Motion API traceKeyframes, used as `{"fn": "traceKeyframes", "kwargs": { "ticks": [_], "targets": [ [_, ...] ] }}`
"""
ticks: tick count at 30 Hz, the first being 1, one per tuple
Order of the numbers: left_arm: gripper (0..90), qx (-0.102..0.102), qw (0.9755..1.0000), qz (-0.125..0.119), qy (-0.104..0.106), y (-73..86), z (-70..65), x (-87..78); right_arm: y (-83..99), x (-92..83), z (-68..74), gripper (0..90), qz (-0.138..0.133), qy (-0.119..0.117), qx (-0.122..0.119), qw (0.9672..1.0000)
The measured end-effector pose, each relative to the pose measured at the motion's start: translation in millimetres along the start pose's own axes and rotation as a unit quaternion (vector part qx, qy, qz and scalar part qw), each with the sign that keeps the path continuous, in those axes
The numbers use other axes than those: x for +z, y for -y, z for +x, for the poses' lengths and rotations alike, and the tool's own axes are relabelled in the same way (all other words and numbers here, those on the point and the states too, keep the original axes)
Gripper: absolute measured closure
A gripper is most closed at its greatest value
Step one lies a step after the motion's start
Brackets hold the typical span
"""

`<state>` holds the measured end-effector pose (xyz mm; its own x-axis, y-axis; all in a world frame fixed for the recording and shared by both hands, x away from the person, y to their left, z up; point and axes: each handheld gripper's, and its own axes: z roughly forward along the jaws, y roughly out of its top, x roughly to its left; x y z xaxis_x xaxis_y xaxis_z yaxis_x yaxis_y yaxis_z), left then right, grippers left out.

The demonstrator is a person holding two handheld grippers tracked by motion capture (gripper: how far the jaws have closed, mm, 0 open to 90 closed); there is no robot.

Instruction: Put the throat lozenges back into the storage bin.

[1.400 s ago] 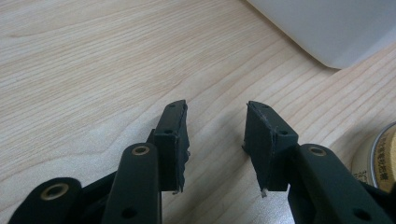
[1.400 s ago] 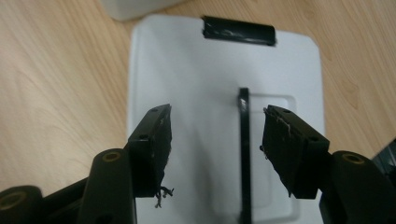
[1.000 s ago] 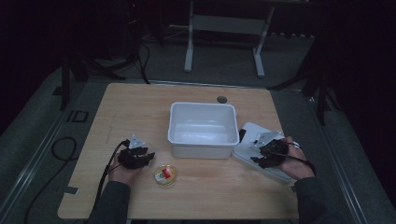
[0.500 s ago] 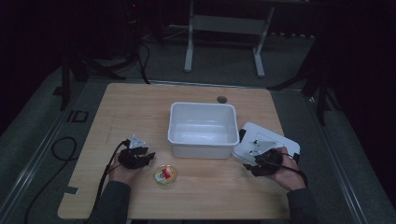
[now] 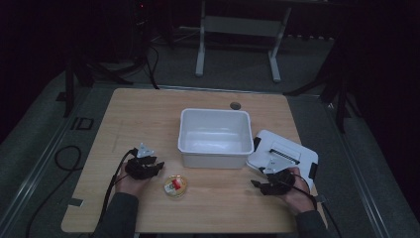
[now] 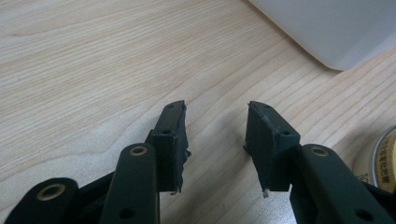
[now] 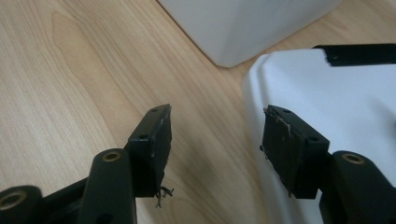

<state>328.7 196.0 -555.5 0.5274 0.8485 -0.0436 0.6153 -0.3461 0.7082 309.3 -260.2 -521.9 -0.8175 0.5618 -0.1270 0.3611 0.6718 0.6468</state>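
High view: white bin (image 5: 215, 136) mid-table; white lid (image 5: 282, 157) flat just right of it; small round tin (image 5: 176, 186) in front of bin, just right of left gripper (image 5: 154, 167). Right gripper (image 5: 257, 184) low at lid's near edge.
Left gripper view: jaws apart, bare wood between; tin rim (image 6: 379, 161) at right, bin corner (image 6: 336, 28) ahead.
Right gripper view: jaws wide, empty, straddling lid edge (image 7: 261, 93); bin corner (image 7: 233, 28) beyond.
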Motion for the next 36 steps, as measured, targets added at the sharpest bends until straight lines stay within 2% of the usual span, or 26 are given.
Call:
{"fn": "traceKeyframes", "kwargs": {
  "ticks": [11,12,16,20,21,23,24,26,29,35,36],
  "targets": [
    [56.8,0.0,1.0,-0.002,0.003,0.1,-1.4,-2.6,6.2,20.1,13.7,42.8,-0.018,0.002,0.015,0.9997],
    [56.6,-0.001,1.0,-0.004,0.005,0.1,-2.2,-2.8,7.8,24.0,16.3,42.8,-0.027,0.0,0.024,0.9994],
    [55.9,-0.002,0.9999,-0.007,0.011,-0.7,-3.6,-4.3,9.1,28.5,20.2,41.6,-0.037,0.002,0.028,0.9989],
    [55.4,-0.006,0.9998,-0.008,0.015,-1.6,-3.4,-5.9,11.0,28.9,19.0,41.2,-0.043,0.006,0.038,0.9983],
    [55.3,-0.008,0.9998,-0.009,0.016,-2.5,-3.0,-6.6,13.3,29.5,17.7,40.5,-0.049,0.005,0.049,0.9976],
    [55.3,-0.01,0.9997,-0.013,0.019,-4.5,-3.0,-8.7,14.3,29.7,17.1,40.3,-0.051,0.002,0.053,0.9973],
    [55.3,-0.01,0.9996,-0.017,0.022,-7.1,-2.7,-11.6,16.7,30.3,16.1,39.7,-0.058,-0.002,0.064,0.9962],
    [55.3,-0.011,0.9995,-0.02,0.023,-8.7,-2.9,-13.2,18.2,30.4,14.9,38.9,-0.061,-0.005,0.071,0.9956],
    [55.3,-0.011,0.9994,-0.021,0.025,-11.2,-3.4,-17.0,18.3,30.4,14.9,38.8,-0.061,-0.005,0.071,0.9956],
    [55.3,0.007,0.9993,-0.018,0.033,-16.2,-7.1,-28.0,18.2,30.6,14.5,37.2,-0.058,-0.006,0.076,0.9954],
    [55.2,0.017,0.9991,-0.016,0.035,-17.9,-8.2,-32.1,18.3,30.9,14.1,36.3,-0.058,-0.009,0.077,0.9953]
  ]
}}
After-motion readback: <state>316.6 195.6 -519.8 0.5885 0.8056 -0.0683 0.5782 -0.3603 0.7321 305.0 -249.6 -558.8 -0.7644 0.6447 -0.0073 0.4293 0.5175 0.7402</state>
